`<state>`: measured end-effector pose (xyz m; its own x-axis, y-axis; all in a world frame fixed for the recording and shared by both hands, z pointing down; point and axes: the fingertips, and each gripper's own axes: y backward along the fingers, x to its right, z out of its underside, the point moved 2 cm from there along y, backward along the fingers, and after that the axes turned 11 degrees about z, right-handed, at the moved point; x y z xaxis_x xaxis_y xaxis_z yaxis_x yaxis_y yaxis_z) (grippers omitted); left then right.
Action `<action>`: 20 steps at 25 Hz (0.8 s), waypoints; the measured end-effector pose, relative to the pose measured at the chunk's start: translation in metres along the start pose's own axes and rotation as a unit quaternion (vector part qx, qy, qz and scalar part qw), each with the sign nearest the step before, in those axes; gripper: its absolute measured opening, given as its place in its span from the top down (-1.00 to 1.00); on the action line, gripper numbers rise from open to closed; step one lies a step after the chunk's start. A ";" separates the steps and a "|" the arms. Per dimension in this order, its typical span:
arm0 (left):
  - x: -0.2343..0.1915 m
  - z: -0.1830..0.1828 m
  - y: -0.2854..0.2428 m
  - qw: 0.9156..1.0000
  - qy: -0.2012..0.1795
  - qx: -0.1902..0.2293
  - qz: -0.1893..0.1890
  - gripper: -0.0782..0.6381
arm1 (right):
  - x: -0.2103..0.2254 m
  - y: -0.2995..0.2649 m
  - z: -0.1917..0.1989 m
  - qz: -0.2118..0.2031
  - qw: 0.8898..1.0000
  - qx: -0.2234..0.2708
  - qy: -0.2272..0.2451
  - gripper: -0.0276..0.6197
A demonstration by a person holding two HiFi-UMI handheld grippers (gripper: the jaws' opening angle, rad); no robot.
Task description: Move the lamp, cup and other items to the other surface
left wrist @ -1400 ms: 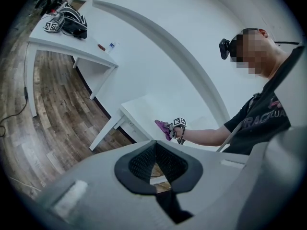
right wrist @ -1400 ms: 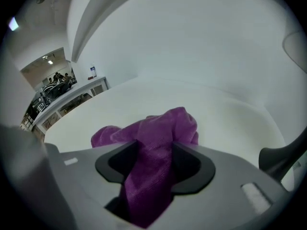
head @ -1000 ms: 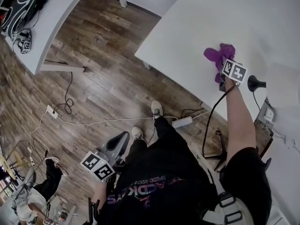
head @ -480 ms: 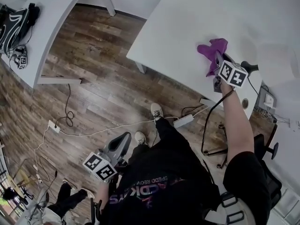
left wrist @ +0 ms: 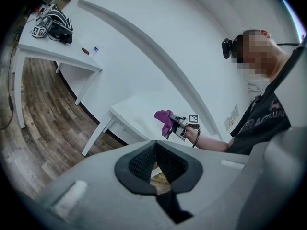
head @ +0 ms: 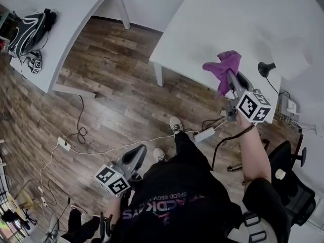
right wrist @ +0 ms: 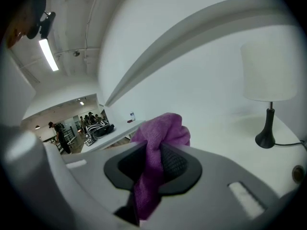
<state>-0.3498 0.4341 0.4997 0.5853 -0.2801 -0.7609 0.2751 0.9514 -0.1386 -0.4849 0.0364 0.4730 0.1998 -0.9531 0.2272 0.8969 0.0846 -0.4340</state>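
The white worktop (head: 202,29) that carries the lamp (right wrist: 267,75) no longer bears the purple cloth (head: 221,70). A second ago the cloth lay bunched on it; now it hangs in the air over the near edge, lifted by the right gripper (head: 229,77). This looks like the start of the carry to the other worktop (head: 76,14), well apart across the floor. The cloth is pinched between the right jaws, a bunch above the tips and a tail below. The left gripper (head: 137,153) hangs low, jaws together on nothing.
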 end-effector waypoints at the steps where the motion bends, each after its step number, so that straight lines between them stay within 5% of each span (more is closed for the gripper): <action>1: 0.001 0.001 0.006 1.000 -0.002 0.000 0.003 0.78 | -0.012 0.011 0.002 -0.010 1.000 0.003 -0.001 0.69; 7: 0.013 0.010 0.021 0.999 -0.023 -0.010 0.041 0.78 | -0.066 0.080 0.018 -0.052 0.998 0.023 0.006 0.69; 20: 0.056 0.044 0.021 0.984 -0.074 -0.103 0.125 0.78 | -0.116 0.221 0.089 -0.078 0.995 0.045 -0.048 0.69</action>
<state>-0.2776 0.4330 0.4822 0.7245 -0.0344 -0.6884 -0.0436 0.9945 -0.0956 -0.2747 0.1915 0.4284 0.0876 -0.9253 0.3690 0.9508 -0.0329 -0.3082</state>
